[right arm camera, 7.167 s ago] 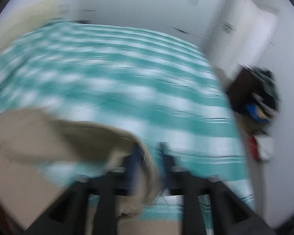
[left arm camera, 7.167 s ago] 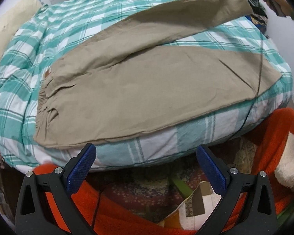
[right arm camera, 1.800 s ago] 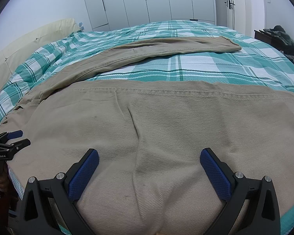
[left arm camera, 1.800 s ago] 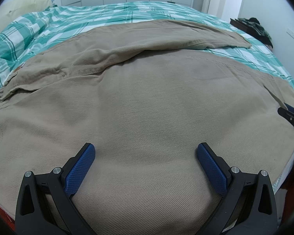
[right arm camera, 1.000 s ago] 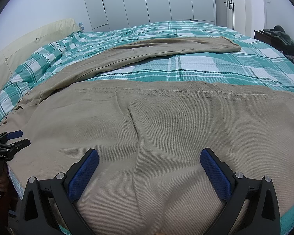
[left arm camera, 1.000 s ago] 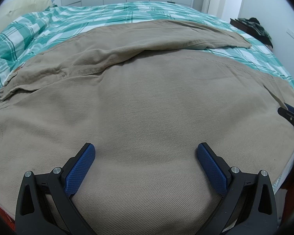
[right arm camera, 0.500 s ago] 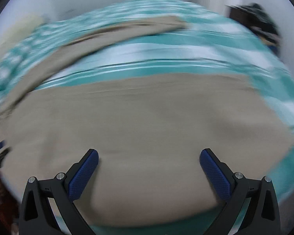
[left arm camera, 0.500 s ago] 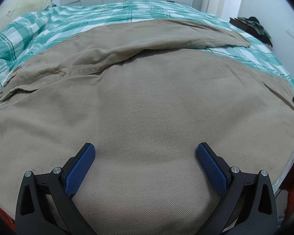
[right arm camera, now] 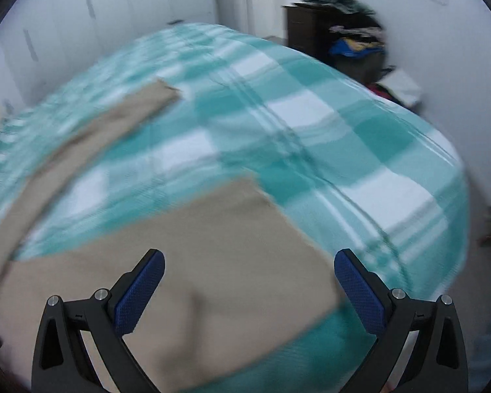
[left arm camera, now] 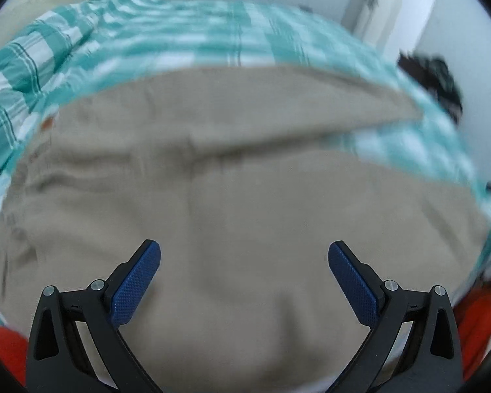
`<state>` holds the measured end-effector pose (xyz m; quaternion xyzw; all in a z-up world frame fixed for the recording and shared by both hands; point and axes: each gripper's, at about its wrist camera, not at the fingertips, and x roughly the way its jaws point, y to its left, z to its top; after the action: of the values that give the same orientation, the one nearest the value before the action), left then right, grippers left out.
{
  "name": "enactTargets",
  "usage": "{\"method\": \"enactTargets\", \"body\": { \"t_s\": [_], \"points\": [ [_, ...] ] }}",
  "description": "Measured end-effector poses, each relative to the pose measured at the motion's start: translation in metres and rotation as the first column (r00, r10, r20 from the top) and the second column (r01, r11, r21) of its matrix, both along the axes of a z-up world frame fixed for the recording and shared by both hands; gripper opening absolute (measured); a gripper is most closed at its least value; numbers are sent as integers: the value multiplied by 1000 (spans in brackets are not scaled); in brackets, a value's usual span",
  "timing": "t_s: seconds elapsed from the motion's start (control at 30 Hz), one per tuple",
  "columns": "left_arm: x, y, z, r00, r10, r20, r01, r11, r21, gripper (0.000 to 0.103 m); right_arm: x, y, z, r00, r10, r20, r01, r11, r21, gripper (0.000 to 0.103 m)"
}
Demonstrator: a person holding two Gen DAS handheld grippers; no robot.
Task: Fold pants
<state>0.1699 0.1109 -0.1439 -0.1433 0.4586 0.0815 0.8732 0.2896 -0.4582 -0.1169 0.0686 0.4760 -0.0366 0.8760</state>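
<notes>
Khaki pants (left arm camera: 232, 196) lie spread flat on a bed with a teal and white checked cover (left arm camera: 140, 42). In the left wrist view the seat and near leg fill the middle, and the far leg (left arm camera: 278, 98) runs off to the right. My left gripper (left arm camera: 244, 262) hovers open above the near leg with nothing between its blue pads. The right wrist view shows the hem end of the near leg (right arm camera: 219, 255) and the far leg's cuff (right arm camera: 154, 95). Above that hem end, my right gripper (right arm camera: 248, 271) is open and empty. Both views are blurred.
A dark cabinet (right arm camera: 314, 23) piled with clothes stands by the white wall past the bed's far right corner. Orange fabric (left arm camera: 484, 314) shows below the bed's near edge. White wardrobe doors (right arm camera: 81, 16) run along the back wall.
Both grippers have pulled back and up from the pants, still open. The right one has swung right toward the hem end. Earlier the right gripper laid the far leg out flat.
</notes>
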Motion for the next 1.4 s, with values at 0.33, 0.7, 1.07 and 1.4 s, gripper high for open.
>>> {"method": "enactTargets", "body": {
  "t_s": [0.33,0.7,1.07,1.4],
  "points": [
    [137,77,-83,974,179,-135,-169,982,82,102,167,153,17,948,316,25,-305,889,341,102],
    [123,73,-102,991,135,1,-134,983,127,102,292,116,-77,989,144,-39,-136,978,159,99],
    [119,69,-102,990,139,26,-141,981,135,102,294,46,-99,997,-32,74,-25,744,668,64],
    [119,68,-103,990,140,28,-142,980,139,102,232,146,9,871,354,340,-486,718,499,9]
  ]
}}
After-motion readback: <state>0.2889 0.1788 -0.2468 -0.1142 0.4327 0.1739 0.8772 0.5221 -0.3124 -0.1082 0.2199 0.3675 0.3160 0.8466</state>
